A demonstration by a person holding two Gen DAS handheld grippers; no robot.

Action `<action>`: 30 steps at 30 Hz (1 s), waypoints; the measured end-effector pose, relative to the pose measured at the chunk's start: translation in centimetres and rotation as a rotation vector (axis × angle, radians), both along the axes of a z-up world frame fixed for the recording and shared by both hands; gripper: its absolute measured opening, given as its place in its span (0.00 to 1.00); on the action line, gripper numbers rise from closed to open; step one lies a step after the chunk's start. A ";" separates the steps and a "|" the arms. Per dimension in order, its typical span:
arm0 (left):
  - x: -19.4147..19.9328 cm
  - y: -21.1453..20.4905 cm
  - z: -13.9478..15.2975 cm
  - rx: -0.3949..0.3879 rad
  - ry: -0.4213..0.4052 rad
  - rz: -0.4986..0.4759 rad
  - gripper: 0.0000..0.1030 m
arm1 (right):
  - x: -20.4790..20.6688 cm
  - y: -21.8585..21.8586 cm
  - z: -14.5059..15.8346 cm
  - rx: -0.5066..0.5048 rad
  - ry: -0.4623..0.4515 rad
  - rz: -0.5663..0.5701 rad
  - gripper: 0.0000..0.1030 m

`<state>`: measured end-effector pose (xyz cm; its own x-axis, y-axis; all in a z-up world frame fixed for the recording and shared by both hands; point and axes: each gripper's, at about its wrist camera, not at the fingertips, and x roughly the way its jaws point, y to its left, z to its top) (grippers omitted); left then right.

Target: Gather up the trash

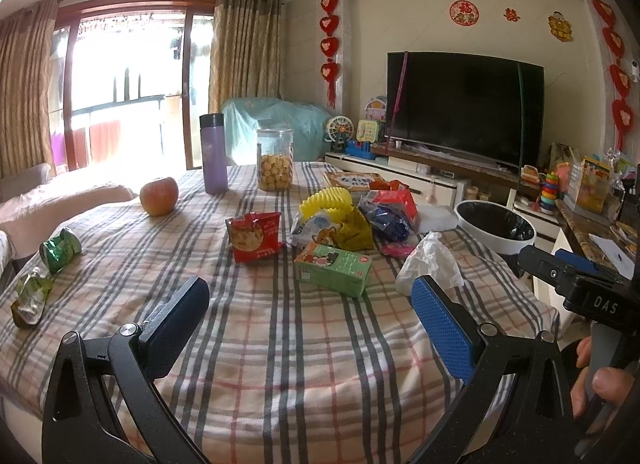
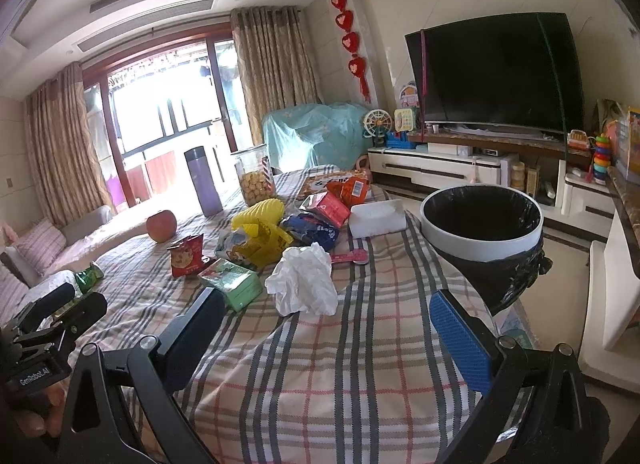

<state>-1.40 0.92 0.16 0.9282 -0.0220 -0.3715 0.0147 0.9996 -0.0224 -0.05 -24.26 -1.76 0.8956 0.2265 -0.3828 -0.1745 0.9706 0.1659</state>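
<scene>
**Both grippers wide open, nothing picked up**

Left gripper (image 1: 308, 320) and right gripper (image 2: 326, 334) hover over the plaid tablecloth (image 1: 280, 364), jaws spread fully, empty. Crumpled white tissue (image 2: 304, 284) sits just ahead of the right one, no clear long axis. Green carton (image 1: 333, 269) lies flat, long axis roughly left-right. Bin (image 2: 482, 224) at the table's right edge, liner probably black

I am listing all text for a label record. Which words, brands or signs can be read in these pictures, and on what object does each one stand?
"DAS": on the right gripper's black body.
"GenRobot.AI": on the left gripper's black body.
Red wall decorations: Chinese characters, too blurred to read.
Red snack packet, green carton, book: print too small to read.
</scene>
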 end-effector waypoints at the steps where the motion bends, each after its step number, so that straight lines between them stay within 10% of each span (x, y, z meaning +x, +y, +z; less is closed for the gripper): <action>1: 0.1 0.1 -0.1 -0.001 0.003 -0.002 1.00 | 0.1 0.1 -0.2 0.001 0.002 0.001 1.00; 30: 6.5 0.1 -3.7 -0.002 0.186 -0.007 1.00 | 7.4 -0.3 -3.3 0.072 0.208 0.136 0.99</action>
<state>5.07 0.97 -3.55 0.8432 -0.0294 -0.5368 0.0172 0.9995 -0.0276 7.32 -24.56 -5.09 0.7587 0.3724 -0.5345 -0.2572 0.9251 0.2794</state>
